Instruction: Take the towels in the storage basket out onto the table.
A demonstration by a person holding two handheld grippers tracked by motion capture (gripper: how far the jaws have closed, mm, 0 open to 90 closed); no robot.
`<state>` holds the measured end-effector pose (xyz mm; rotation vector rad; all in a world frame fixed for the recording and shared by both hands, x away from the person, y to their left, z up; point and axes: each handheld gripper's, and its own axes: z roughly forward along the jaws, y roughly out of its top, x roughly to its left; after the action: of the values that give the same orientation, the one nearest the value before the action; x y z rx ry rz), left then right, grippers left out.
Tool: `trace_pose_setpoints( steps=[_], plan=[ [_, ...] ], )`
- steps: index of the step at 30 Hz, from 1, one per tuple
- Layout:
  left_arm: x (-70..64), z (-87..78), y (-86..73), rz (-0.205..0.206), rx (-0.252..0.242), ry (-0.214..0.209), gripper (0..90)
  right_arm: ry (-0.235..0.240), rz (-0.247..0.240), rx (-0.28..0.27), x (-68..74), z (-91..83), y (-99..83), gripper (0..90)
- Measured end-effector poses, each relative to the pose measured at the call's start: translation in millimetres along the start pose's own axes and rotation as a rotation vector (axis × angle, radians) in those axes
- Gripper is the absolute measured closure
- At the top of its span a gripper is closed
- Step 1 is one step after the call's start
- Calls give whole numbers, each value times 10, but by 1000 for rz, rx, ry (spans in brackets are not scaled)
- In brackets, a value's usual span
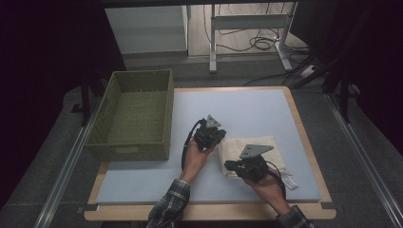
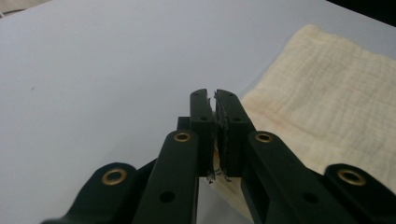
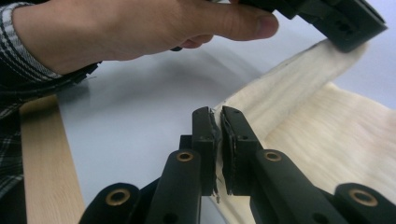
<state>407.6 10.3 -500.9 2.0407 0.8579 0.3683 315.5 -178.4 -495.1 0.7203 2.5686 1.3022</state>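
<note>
Left gripper pinched on cloth at its ten o'clock corner. Right gripper clamped on cloth's seven o'clock corner. Basket at nine o'clock.

We see a cream cloth with a fine crinkled weave on a pale blue-grey mat; the table edge around it is light wood; the basket is olive green, woven throughout; both grippers, left and right, are black with brass-coloured rivets, each topped by a grey plate; the sleeves are dark plaid with thin pale lines.
</note>
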Motion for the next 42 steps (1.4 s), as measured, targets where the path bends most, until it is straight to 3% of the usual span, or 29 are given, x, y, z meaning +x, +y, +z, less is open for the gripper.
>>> trace_pose_setpoints(
  steps=[11,22,36,42],
  plan=[
    [-241,317,217,63,13,-65,860,-68,43,-23,-175,-353,-257,844],
    [-452,573,442,113,14,-101,854,-140,87,-33,-341,-671,-474,844],
    [-688,889,670,167,38,-118,850,-221,133,-25,-542,-997,-673,844],
    [-752,985,747,164,39,-120,848,-239,154,-22,-614,-1023,-735,844]
  ],
)
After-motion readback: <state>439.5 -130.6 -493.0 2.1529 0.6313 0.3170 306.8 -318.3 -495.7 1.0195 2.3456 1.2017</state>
